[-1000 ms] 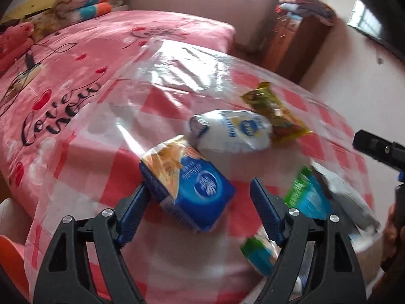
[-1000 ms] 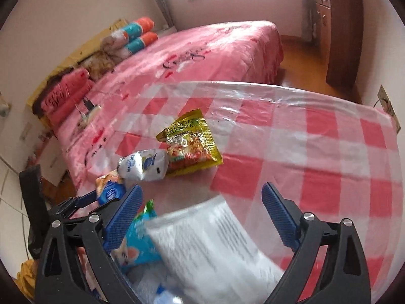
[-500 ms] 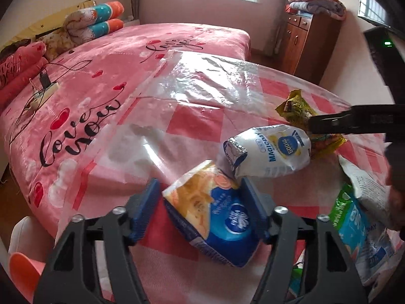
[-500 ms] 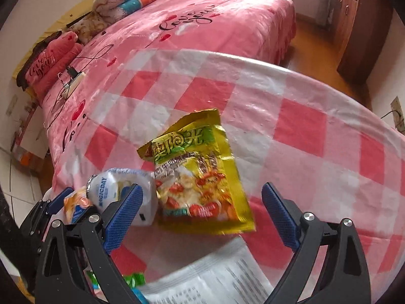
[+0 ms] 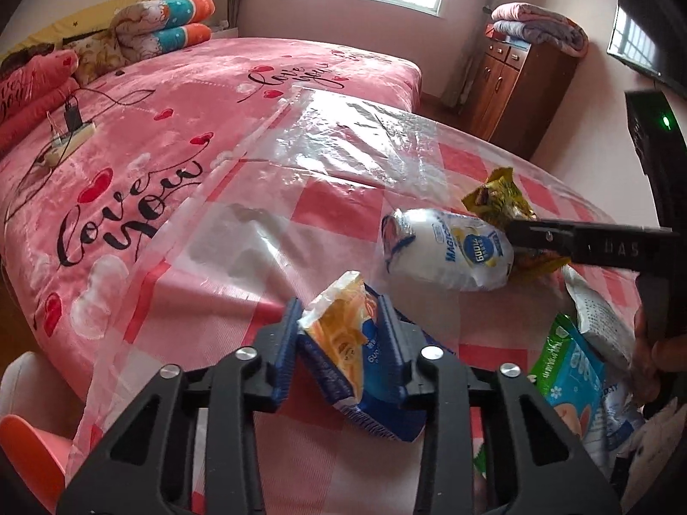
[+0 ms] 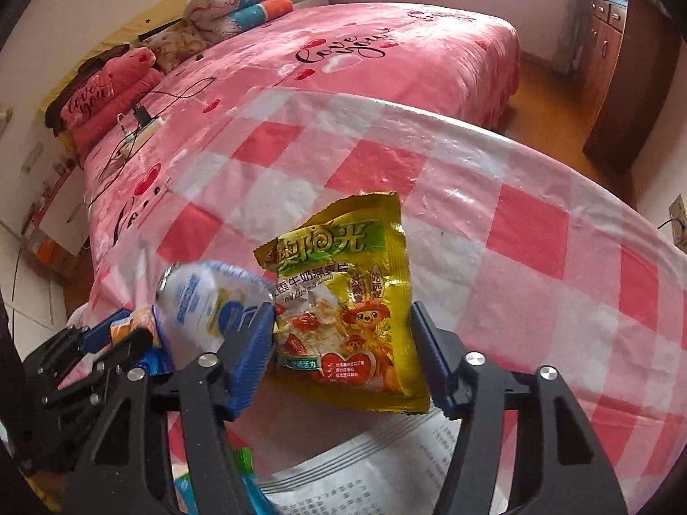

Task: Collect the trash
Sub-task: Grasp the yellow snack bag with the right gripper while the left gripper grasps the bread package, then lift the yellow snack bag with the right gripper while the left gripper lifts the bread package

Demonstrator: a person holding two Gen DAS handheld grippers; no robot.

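Wrappers [image 6: 343, 300] litter plastic-covered checked table [image 6: 536, 257]; pink bed [image 5: 214, 98] behind, probably bedroom.

The tabletop [image 6: 536, 223] stands in front of the bed [image 6: 386, 64]. A snack packet [image 5: 356, 360] sits between the fingers of the left claw [image 5: 339, 343], at the tabletop's near edge. Beyond it and to the right lies a milk pouch [image 5: 446, 253]; the oat sachet [image 6: 343, 309] lies touching the pouch's far side, between the fingers of the right claw [image 6: 343, 356]. A printed bag [image 6: 365, 472] lies nearer than the sachet. A cabinet [image 5: 519, 81] stands right of the bed.
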